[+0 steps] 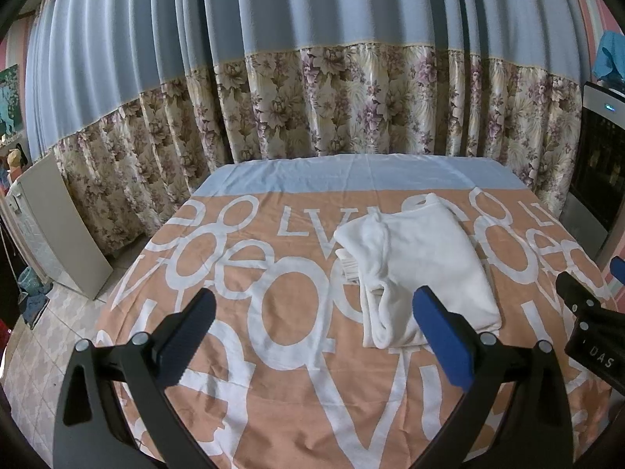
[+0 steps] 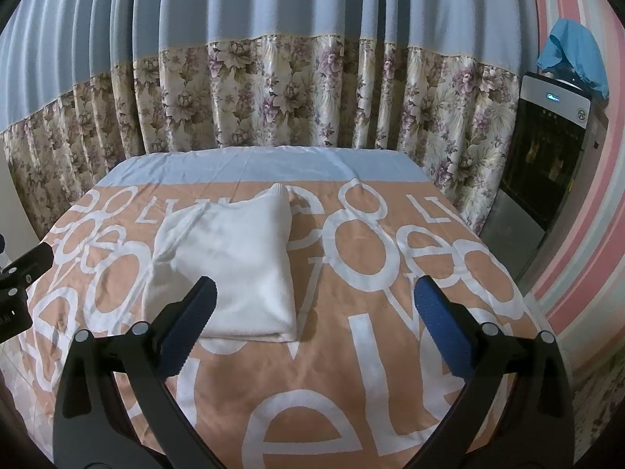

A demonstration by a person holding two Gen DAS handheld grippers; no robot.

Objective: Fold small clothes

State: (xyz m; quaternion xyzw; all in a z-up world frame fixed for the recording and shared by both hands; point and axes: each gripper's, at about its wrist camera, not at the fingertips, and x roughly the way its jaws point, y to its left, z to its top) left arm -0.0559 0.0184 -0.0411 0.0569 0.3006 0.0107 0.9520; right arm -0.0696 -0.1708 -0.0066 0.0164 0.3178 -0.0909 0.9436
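1. Left wrist view: your left gripper (image 1: 314, 336) has its jaws spread wide apart and holds nothing. The folded white garment (image 1: 418, 269) lies on the peach lettered bedsheet (image 1: 273, 351), ahead and to the right; your right-hand finger (image 1: 441, 336) overlaps the garment's near edge, though you cannot tell from here whether it touches the cloth or hovers above it.
2. In the same view, your right gripper (image 1: 593, 328) shows only as a dark body at the right edge, beside the garment; its jaws are out of sight there.
3. Right wrist view: your right gripper (image 2: 314, 332) is also wide apart and empty. The garment (image 2: 234, 265) sits ahead and left, with its near right corner between the fingers and your left-hand finger (image 2: 191, 324) overlapping its near edge.
4. The floral curtain (image 2: 273, 90) hangs behind the bed.
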